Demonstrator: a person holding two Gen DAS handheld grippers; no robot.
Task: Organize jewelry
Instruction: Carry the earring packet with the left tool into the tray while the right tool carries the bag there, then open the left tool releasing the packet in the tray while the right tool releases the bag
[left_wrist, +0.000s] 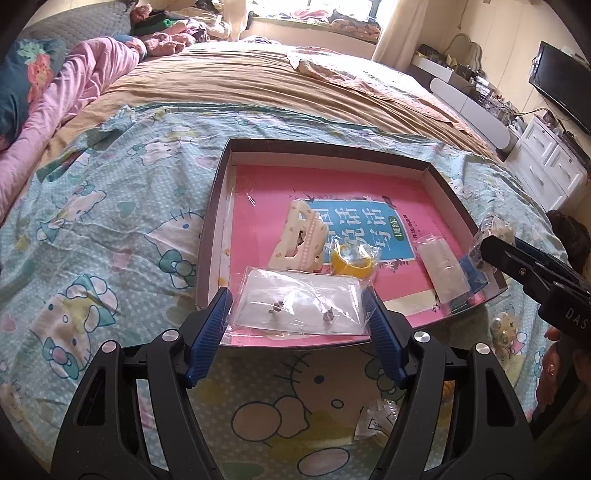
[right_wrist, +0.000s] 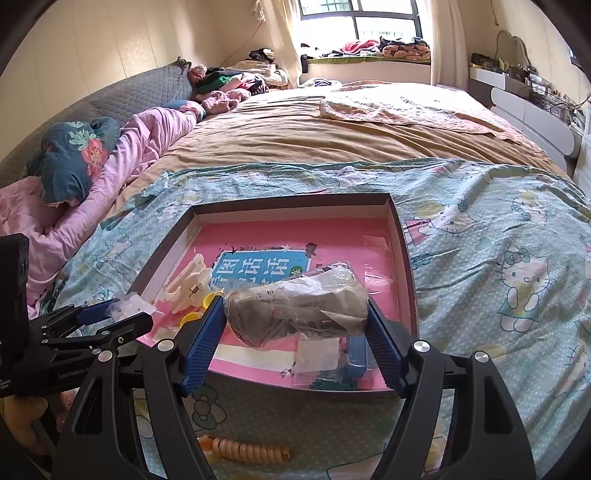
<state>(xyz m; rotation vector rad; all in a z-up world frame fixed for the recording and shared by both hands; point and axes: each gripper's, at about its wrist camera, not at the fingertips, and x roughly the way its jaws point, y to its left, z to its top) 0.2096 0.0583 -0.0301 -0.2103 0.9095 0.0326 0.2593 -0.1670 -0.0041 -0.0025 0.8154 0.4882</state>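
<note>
A shallow dark box (left_wrist: 218, 206) with a pink book inside lies on the bed. My left gripper (left_wrist: 299, 314) is shut on a clear bag of earrings (left_wrist: 299, 306) over the box's near edge. In the box lie a cream hair claw (left_wrist: 299, 240), a bagged yellow ring (left_wrist: 351, 262) and a flat clear bag (left_wrist: 443, 269). My right gripper (right_wrist: 295, 321) is shut on a crumpled clear bag with a dark item (right_wrist: 299, 306), held above the box (right_wrist: 402, 251). The right gripper also shows at the right of the left wrist view (left_wrist: 484, 245), the left gripper at the left of the right wrist view (right_wrist: 122, 314).
The box sits on a Hello Kitty sheet (left_wrist: 110, 258) over a tan bedspread (left_wrist: 258, 81). An orange spiral hair tie (right_wrist: 247, 448) and a small clear bag (left_wrist: 376, 421) lie on the sheet in front of the box. Pink bedding (right_wrist: 140, 155) lies far left, drawers (left_wrist: 546, 158) far right.
</note>
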